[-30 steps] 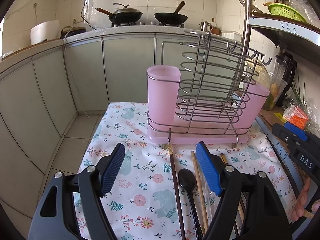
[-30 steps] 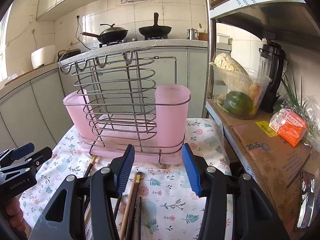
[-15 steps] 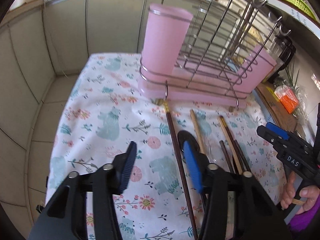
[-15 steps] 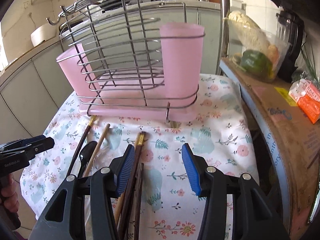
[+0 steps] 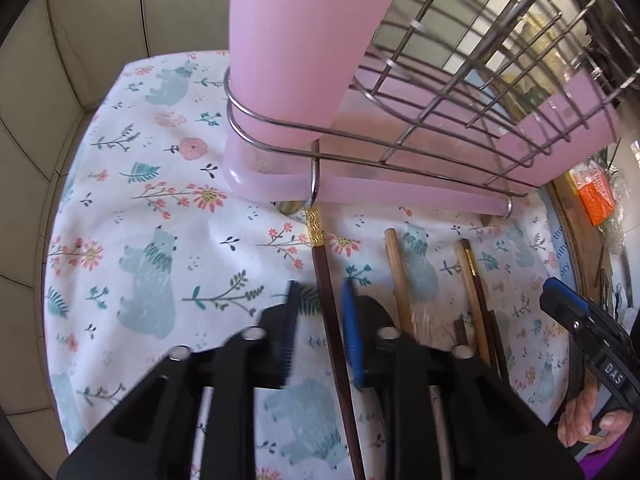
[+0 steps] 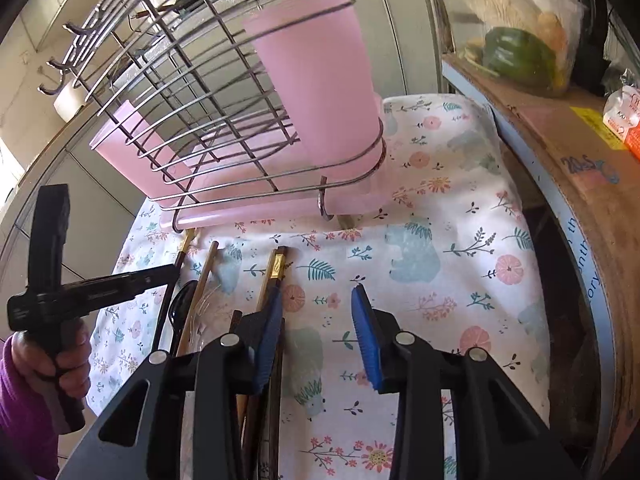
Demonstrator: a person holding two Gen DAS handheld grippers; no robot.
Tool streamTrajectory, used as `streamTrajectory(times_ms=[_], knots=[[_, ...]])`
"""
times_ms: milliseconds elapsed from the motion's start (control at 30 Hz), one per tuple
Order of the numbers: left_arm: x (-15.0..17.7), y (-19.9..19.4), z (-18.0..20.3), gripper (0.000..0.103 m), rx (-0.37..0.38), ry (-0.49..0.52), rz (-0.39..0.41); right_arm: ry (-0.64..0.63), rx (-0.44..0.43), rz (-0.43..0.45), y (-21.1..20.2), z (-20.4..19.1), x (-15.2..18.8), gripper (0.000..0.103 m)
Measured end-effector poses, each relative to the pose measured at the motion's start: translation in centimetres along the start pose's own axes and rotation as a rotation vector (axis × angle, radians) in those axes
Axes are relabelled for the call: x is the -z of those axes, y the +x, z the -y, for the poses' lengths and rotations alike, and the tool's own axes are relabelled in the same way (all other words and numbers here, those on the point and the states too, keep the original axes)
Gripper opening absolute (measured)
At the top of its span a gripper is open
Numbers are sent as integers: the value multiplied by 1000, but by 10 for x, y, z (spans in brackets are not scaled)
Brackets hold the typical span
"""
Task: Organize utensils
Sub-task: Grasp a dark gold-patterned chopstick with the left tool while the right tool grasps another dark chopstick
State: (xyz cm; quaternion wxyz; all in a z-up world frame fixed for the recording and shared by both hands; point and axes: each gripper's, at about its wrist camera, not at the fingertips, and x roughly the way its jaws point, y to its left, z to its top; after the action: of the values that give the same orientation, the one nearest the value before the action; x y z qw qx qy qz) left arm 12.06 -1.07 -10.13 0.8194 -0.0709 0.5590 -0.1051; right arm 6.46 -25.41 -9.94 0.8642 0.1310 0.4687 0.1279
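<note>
A dark chopstick with a gold end [image 5: 326, 288] lies on the floral cloth, pointing at the wire rack with pink cups [image 5: 400, 92]. My left gripper [image 5: 320, 320] is low over the cloth, open, its blue pads on either side of this chopstick. A black spoon [image 5: 374, 312], a light wooden chopstick [image 5: 398, 272] and more chopsticks [image 5: 474, 292] lie to its right. My right gripper [image 6: 316, 328] is open just above the cloth, its left pad beside a chopstick bundle [image 6: 272, 276]. The rack [image 6: 240, 120] stands behind.
The floral cloth [image 6: 440, 248] covers a small table. A cardboard box edge [image 6: 580, 184] and a bag of vegetables [image 6: 516, 52] stand on the right. Grey cabinets [image 5: 80, 40] lie beyond the table's left side. The left gripper's handle [image 6: 60, 280] shows in the right wrist view.
Both grippers have tilted down and dropped toward the cloth. The left gripper's jaws have narrowed around the dark gold-ended chopstick. The right gripper has come down beside the chopstick bundle.
</note>
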Motion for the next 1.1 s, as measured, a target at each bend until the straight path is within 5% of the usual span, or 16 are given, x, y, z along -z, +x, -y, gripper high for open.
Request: streamTrajectory(times_ms=[133,633,1100], knots=[[0,-2,0,7,23,-19,5,-13,-28,-46,10,-6,-2,18],[26,-22,-24,5,-23,-48,7,32,-77,-135,68,-14,-24,18],[15,-6,-16,7,-43,-37,-36,-16,-10,-175,69,-26,-13,12]])
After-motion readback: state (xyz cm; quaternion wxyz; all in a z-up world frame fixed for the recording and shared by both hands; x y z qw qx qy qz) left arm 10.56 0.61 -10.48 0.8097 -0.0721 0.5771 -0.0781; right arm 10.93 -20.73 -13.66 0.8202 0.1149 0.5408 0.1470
